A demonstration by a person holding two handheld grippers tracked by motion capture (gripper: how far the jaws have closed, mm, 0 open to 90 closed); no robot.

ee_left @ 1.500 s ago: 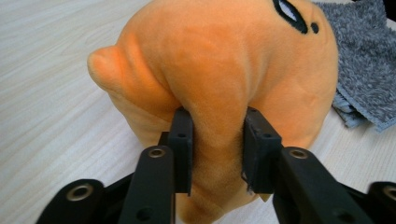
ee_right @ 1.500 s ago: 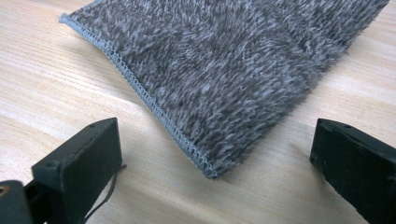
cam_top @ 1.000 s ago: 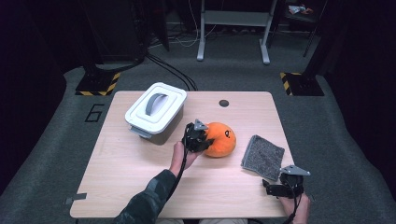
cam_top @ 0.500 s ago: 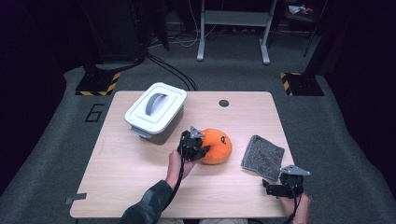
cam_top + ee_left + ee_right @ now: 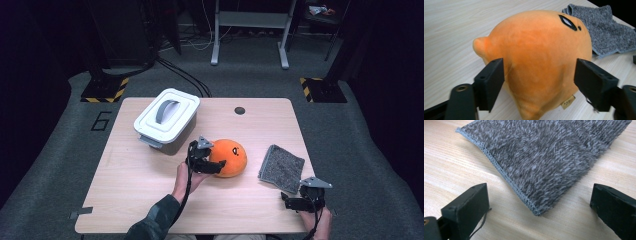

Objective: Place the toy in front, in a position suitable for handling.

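A round orange plush toy (image 5: 232, 156) lies in the middle of the wooden table (image 5: 130, 190). My left gripper (image 5: 216, 165) reaches it from its left. In the left gripper view the toy (image 5: 541, 45) bulges between the two jaws of the left gripper (image 5: 540, 72), which have just been opening and stand apart at its sides without squeezing it. A grey fuzzy cloth (image 5: 281, 167) lies flat to the right. My right gripper (image 5: 286, 199) rests near the table's front edge, open, with the cloth's (image 5: 549, 157) near corner just ahead of its jaws (image 5: 540, 195).
A white lidded box (image 5: 167, 117) with a grey handle stands at the back left, close behind the left gripper. A small black round grommet (image 5: 240, 110) sits near the far edge. The cloth (image 5: 604, 27) lies right beside the toy.
The left gripper and the plush toy shifted a little toward the near side. Its jaws, pinched on the toy before, now stand wide around it. The right gripper stayed still.
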